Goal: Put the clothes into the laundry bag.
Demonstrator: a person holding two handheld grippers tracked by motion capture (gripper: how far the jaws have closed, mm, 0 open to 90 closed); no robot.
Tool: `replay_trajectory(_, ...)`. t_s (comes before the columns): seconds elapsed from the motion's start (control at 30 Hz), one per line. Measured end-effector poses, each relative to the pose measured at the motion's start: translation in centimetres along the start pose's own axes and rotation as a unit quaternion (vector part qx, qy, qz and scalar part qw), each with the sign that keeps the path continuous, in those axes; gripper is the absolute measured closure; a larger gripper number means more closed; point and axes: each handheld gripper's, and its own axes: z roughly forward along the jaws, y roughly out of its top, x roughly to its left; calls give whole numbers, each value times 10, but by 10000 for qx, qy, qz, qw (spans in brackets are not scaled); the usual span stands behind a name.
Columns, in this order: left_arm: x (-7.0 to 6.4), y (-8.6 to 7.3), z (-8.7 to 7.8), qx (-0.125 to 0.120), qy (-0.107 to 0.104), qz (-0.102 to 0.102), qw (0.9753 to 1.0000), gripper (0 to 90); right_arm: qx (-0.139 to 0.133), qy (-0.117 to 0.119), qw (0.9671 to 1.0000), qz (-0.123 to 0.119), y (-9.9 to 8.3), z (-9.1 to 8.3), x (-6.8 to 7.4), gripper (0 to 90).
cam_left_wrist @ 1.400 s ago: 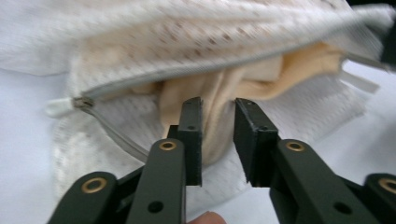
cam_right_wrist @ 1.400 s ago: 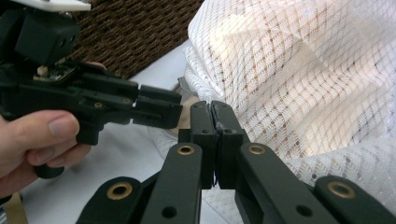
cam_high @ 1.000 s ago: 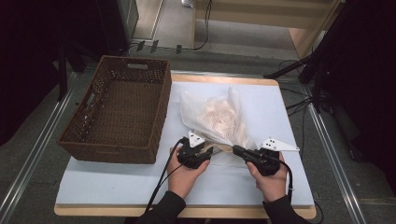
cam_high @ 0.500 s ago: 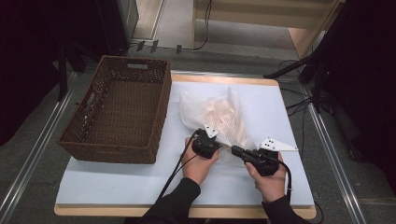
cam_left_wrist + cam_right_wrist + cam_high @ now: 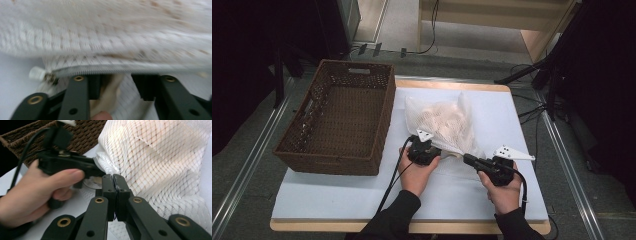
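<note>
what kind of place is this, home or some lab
Probably a lab or recording workspace, not a home: a bare work table between metal floor rails, loose cables on the floor, dark equipment stands around.

White table (image 5: 337, 200), wicker basket (image 5: 342, 120), mesh bag (image 5: 442, 122)

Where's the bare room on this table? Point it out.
Free: the white table top along the near edge, below the wicker basket, and the far right corner beyond the mesh laundry bag. Crowded: around the bag's near end, where the left gripper and right gripper meet.
</note>
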Motion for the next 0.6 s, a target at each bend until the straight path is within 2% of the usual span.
replay_trajectory(0.03, -1, -3, -6, -12, -100, 50, 9999, 567, -7, -2, 10000, -8, 0, 0, 0, 893)
replay_trajectory(0.13, -4, -8, -17, -47, -183, 182, 9997, 526, -5, -9, 10000, -6, 0, 0, 1, 893)
replay_trajectory(0.23, -9, -12, -25, -84, -301, 154, 9994, 524, -17, -15, 10000, -10, 0, 0, 1, 893)
replay_trajectory(0.37, -30, -15, -15, -6, -475, 361, 9982, 516, 2, -17, 10000, -2, -1, 2, 1, 893)
replay_trajectory(0.47, -42, -14, -6, -33, -537, 395, 9978, 513, 4, -40, 10000, -10, -1, 2, 1, 893)
replay_trajectory(0.57, -44, -12, 5, 71, -512, 390, 9979, 515, 10, -78, 10000, 21, -3, 2, -2, 893)
replay_trajectory(0.6, -43, -10, 8, 111, -485, 322, 9982, 528, 22, -82, 10000, 36, -4, 3, -2, 893)
